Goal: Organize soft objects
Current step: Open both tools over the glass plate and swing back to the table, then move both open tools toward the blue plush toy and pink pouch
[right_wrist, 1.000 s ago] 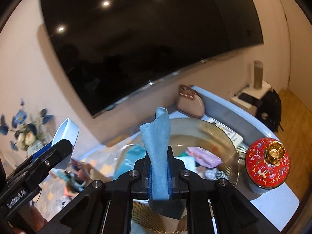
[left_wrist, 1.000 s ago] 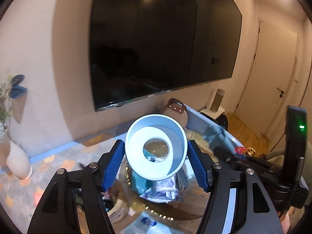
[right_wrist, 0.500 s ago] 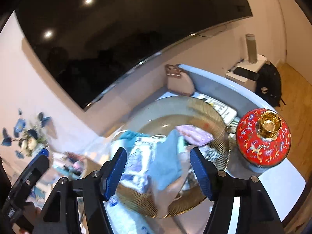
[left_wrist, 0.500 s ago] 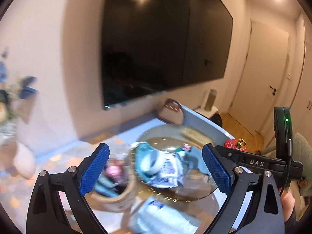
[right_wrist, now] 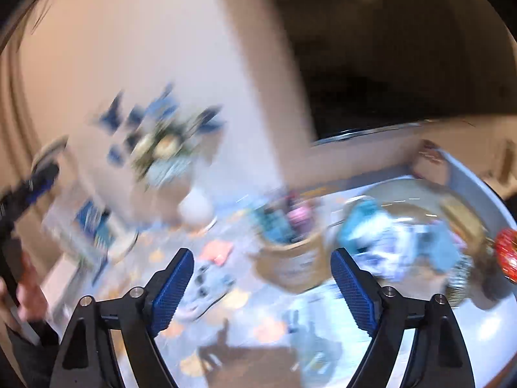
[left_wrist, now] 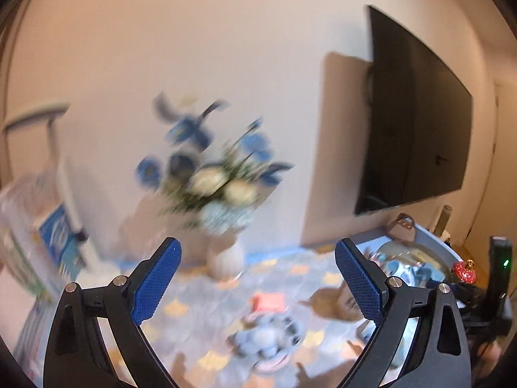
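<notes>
Both grippers, left gripper (left_wrist: pixel 258 283) and right gripper (right_wrist: pixel 262 283), gaped wide and held nothing. One blurred, blue-grey plush toy (left_wrist: pixel 268 336) lay on the patterned table (left_wrist: pixel 206 294). Beyond stood one round cardboard tub (right_wrist: pixel 290 263), one white vase (left_wrist: pixel 225 257).

Rig hardware, both grippers
Left gripper (left_wrist: pixel 258 279) and right gripper (right_wrist: pixel 261 286) had black frames, blue knurled pads (left_wrist: pixel 156 279), silver screws; green LED on right unit's housing.
</notes>
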Tool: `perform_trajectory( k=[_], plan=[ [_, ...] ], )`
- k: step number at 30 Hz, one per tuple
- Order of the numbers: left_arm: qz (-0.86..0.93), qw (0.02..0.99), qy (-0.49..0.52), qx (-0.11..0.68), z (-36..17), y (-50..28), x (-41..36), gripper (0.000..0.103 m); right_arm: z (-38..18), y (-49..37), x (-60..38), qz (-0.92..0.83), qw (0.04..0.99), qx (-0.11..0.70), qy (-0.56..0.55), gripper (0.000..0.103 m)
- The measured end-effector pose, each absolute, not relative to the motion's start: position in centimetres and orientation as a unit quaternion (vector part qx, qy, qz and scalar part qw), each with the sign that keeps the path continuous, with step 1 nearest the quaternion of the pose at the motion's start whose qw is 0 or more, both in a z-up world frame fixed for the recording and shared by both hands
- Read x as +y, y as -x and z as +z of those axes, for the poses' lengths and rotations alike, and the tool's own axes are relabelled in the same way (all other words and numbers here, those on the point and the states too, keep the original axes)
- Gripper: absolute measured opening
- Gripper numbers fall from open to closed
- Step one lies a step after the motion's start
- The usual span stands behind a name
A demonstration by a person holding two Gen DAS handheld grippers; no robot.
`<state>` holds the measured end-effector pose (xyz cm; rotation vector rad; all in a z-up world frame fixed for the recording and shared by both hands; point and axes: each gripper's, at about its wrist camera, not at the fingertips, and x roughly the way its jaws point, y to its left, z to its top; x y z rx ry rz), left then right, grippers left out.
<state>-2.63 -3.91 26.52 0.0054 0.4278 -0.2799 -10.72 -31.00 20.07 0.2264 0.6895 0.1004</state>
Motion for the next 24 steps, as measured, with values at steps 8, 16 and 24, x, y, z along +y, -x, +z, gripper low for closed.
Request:
perform_trajectory(
  k=[8,16,24],
  plan=[
    [-0.083,0.946,-0.013,0.314,15.8,-0.3,0.4,0.096,12.1,7.0,-21.7,0.096,0.901,0.421,-0.05,0.088],
    [-0.063,0.918,0.02,0.391,4.8,-2.4,0.1,0.096,4.1,4.6,-18.9,0.066,0.881,0.468,-0.004,0.088],
    [-0.028,0.914,0.017,0.404,2.7,-2.7,0.3,0.096,0.7,3.1,-18.4,0.02,0.865,0.5,0.05,0.103]
  ],
)
